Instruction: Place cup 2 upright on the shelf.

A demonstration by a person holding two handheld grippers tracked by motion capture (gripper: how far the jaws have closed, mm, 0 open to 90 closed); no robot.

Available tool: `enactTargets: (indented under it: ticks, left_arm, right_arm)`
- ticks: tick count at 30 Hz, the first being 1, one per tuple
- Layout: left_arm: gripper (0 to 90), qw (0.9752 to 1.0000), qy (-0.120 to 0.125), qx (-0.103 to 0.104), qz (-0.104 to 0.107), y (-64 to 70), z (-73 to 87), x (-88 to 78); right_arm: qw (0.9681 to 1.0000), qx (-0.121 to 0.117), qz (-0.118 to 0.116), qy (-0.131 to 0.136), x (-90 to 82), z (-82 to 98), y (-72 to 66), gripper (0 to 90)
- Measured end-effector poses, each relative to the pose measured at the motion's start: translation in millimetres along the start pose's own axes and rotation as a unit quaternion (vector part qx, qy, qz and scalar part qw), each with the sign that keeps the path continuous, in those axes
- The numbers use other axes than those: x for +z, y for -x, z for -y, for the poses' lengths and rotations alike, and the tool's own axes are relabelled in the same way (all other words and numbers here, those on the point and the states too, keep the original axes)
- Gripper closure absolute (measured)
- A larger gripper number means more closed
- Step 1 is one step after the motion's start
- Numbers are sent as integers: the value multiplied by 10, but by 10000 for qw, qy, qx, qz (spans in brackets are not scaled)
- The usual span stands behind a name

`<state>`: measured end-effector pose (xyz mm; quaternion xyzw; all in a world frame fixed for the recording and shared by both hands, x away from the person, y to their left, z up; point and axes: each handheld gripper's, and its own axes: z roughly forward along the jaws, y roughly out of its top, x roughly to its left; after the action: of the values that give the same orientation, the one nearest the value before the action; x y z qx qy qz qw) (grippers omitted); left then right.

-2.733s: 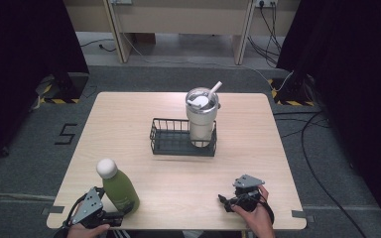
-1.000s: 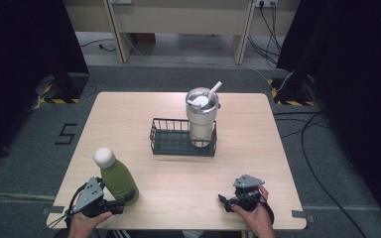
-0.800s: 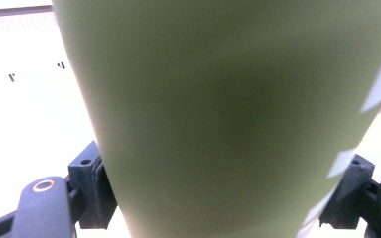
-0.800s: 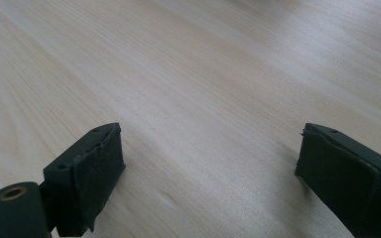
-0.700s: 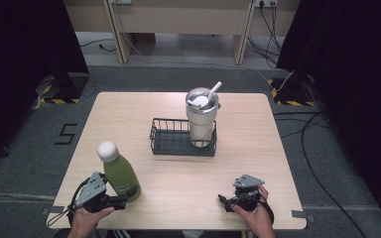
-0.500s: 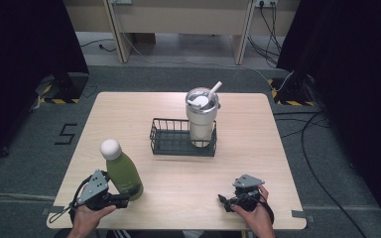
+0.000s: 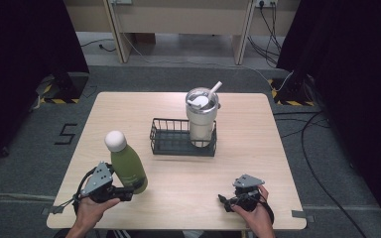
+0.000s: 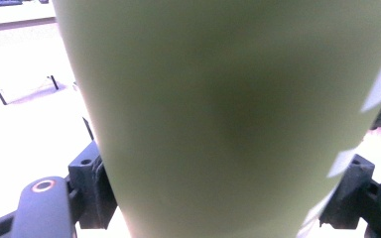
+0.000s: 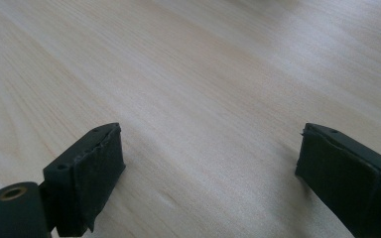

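At the near left of the counter (image 7: pixel 258 148), a green bottle (image 7: pixel 127 167) with a white cap (image 7: pixel 115 140) is being gripped low on its body by the left hand-held gripper (image 7: pixel 129 191), whose jaws are being pressed against either side of the bottle. The bottle is being held tilted, with its cap leaning to the left and toward the far side. In the left gripper view, the green bottle wall (image 8: pixel 228 119) is being seen close up between the two black jaws. Near the middle of the counter, a black wire basket (image 7: pixel 171 140) is being occupied at its right end by a steel tumbler (image 7: pixel 202 119) with a lid and a white straw (image 7: pixel 214 90). The basket is standing well apart from the bottle. At the near right, the right hand-held gripper (image 7: pixel 226 202) is being held low over the bare wood, and in the right gripper view its jaws are being kept wide apart with nothing between them.
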<state>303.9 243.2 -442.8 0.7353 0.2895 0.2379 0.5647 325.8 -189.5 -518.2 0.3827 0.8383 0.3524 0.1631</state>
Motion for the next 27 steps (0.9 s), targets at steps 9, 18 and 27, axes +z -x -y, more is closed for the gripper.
enactTargets:
  ticks: [9, 18, 27]
  left_arm:
    - [207, 10000, 30, 22, 4, -72, -170, 95]
    - [207, 10000, 82, 0, -25, -172, -303, 208]
    - [207, 9999, 106, -29, -33, -306, -459, 370]
  right_arm:
    - [10000, 1, 1, 0, 0, 0, 0, 112]
    - [10000, -1, -1, -2, 0, 0, 0, 112]
    - [10000, -1, -1, -2, 0, 0, 0, 112]
